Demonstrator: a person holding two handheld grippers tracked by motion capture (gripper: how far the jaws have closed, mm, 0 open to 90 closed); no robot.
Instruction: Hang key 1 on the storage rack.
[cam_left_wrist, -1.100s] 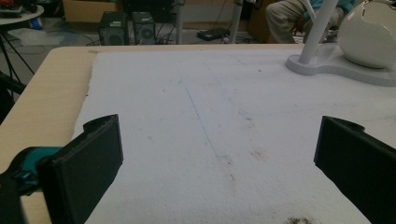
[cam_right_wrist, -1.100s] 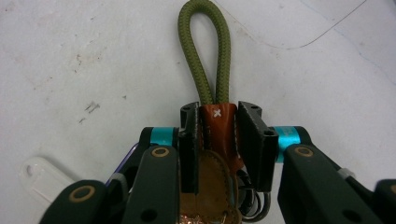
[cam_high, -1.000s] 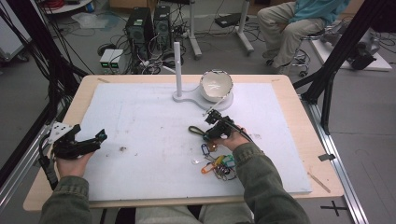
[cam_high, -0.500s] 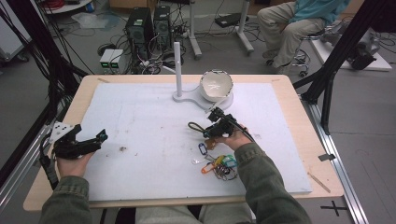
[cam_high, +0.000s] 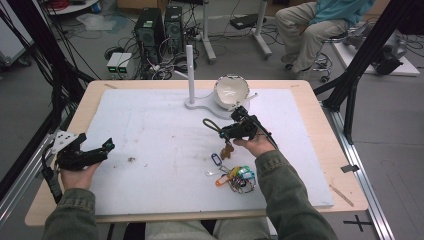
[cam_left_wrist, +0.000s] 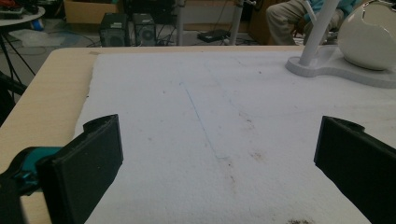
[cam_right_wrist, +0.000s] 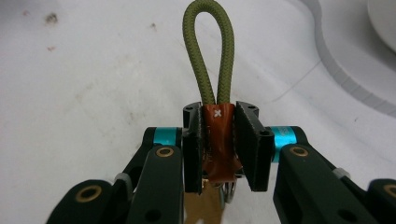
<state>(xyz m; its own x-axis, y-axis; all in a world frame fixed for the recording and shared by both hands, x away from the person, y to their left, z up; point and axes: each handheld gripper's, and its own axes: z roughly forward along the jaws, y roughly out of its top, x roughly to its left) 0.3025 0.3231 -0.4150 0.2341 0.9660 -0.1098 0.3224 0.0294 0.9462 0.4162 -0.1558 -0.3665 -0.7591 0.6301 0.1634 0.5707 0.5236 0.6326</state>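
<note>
My right gripper (cam_high: 225, 133) hangs over the middle right of the white mat (cam_high: 150, 130), shut on a brown leather tab (cam_right_wrist: 218, 135). An olive cord loop (cam_right_wrist: 208, 46) sticks out past the jaws, and the same loop (cam_high: 210, 123) points left in the high view. A brown piece (cam_high: 228, 149) dangles under the gripper. Below it on the mat lie a blue tag (cam_high: 216, 159) and a bunch of coloured keys and rings (cam_high: 239, 177). My left gripper (cam_high: 102, 150) rests at the mat's left edge. Its jaws stand wide open over bare mat (cam_left_wrist: 219, 172).
A white stand with an upright post (cam_high: 190, 70) and a white bowl (cam_high: 231, 91) sits at the back of the mat, just beyond the right gripper. A seated person (cam_high: 310, 25) and computer boxes (cam_high: 160, 25) are on the floor past the table.
The right gripper has risen a little with the cord and leather tab in its jaws, and the brown piece now hangs off the mat. The left gripper stayed still.
</note>
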